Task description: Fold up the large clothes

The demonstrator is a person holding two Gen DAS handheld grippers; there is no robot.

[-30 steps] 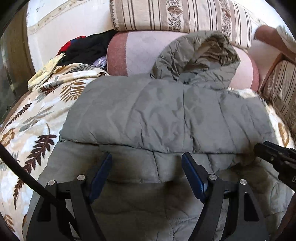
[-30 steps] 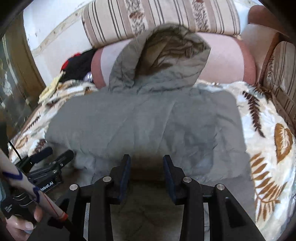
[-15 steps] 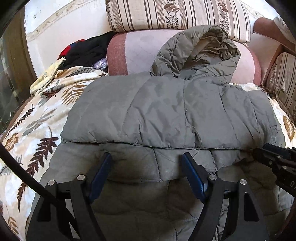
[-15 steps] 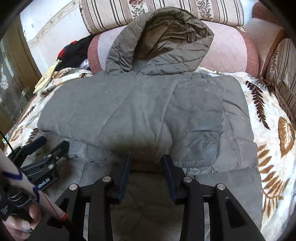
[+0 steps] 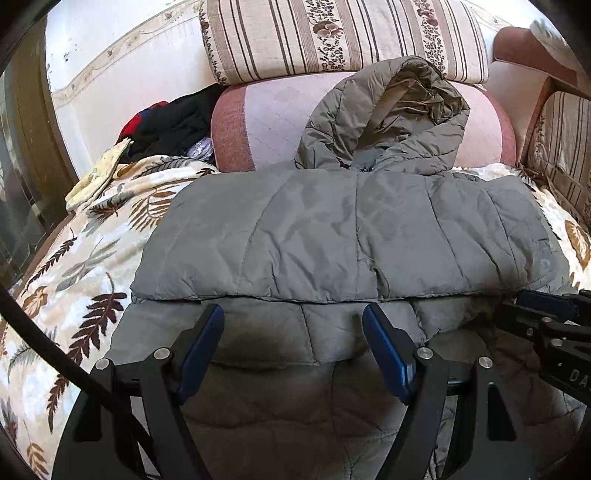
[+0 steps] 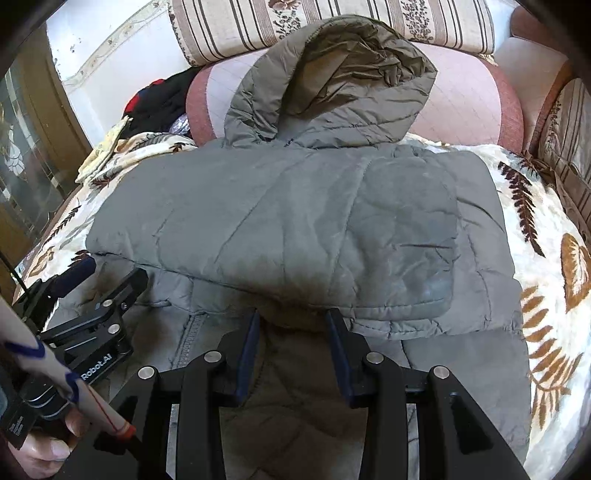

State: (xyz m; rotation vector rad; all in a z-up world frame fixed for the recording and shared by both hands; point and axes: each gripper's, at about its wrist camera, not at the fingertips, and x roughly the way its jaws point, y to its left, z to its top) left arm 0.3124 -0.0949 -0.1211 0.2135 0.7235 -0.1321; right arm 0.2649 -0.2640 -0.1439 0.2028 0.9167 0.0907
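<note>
A grey quilted hooded jacket (image 5: pixel 351 236) lies on the sofa seat, its lower part folded up over the body so a hem edge runs across the middle; it also shows in the right wrist view (image 6: pixel 295 221). The hood (image 5: pixel 391 114) leans against the pink backrest cushion. My left gripper (image 5: pixel 293 328) is open and empty just in front of the folded hem. My right gripper (image 6: pixel 291 328) is open and empty at the same hem, further right. Each gripper shows in the other's view, the right one (image 5: pixel 546 317) and the left one (image 6: pixel 92 291).
A leaf-patterned blanket (image 5: pixel 74 258) covers the seat. A pink cushion (image 5: pixel 266 122) and a striped cushion (image 5: pixel 332 33) form the backrest. Dark and red clothes (image 5: pixel 170 122) are piled at the far left. A striped armrest (image 6: pixel 569 147) is on the right.
The jacket's lower part has come to rest folded over the body. Both grippers have drawn back from the fold, and the right one has opened a little wider.
</note>
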